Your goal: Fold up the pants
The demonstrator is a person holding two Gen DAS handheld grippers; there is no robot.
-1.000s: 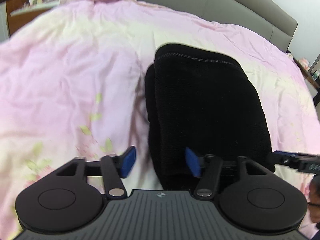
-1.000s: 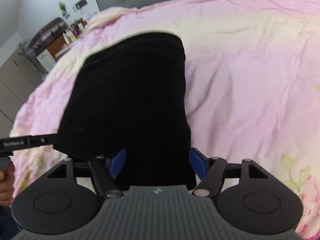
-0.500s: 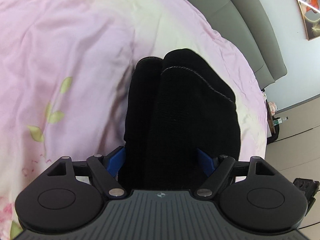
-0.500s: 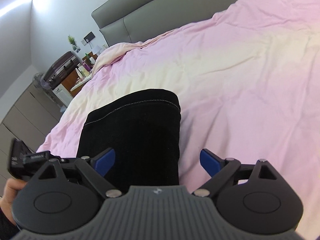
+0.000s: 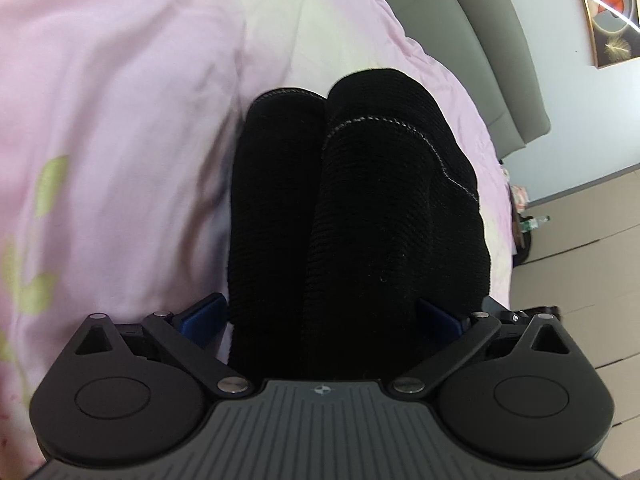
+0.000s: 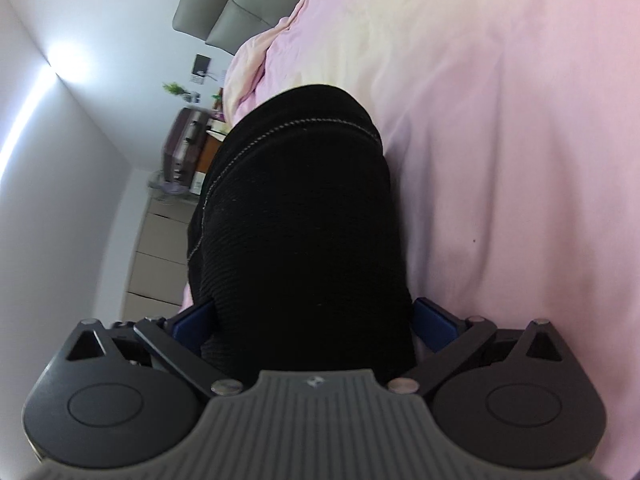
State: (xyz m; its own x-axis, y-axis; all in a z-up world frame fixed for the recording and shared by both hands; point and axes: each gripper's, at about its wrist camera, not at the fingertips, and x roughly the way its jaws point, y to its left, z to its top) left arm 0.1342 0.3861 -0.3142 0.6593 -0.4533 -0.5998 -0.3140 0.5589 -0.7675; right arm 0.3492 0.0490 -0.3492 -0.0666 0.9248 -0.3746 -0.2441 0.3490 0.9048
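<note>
Black pants [image 5: 360, 208] bunched in folds, lifted over the pink bed [image 5: 120, 120]. Left gripper [image 5: 320, 316] fingers clamped on the pants' near edge; right gripper [image 6: 312, 320] fingers likewise clamped on pants [image 6: 300, 220].

**Black pants filling the right gripper's jaws**

The right gripper [image 6: 314, 322] is straddling the folded black pants [image 6: 300, 216], its blue pads [image 6: 434, 320] lying against the cloth's sides. The bundle is lying over a pink duvet [image 6: 500, 120]. A grey headboard [image 6: 224, 4] is showing at top left.
</note>
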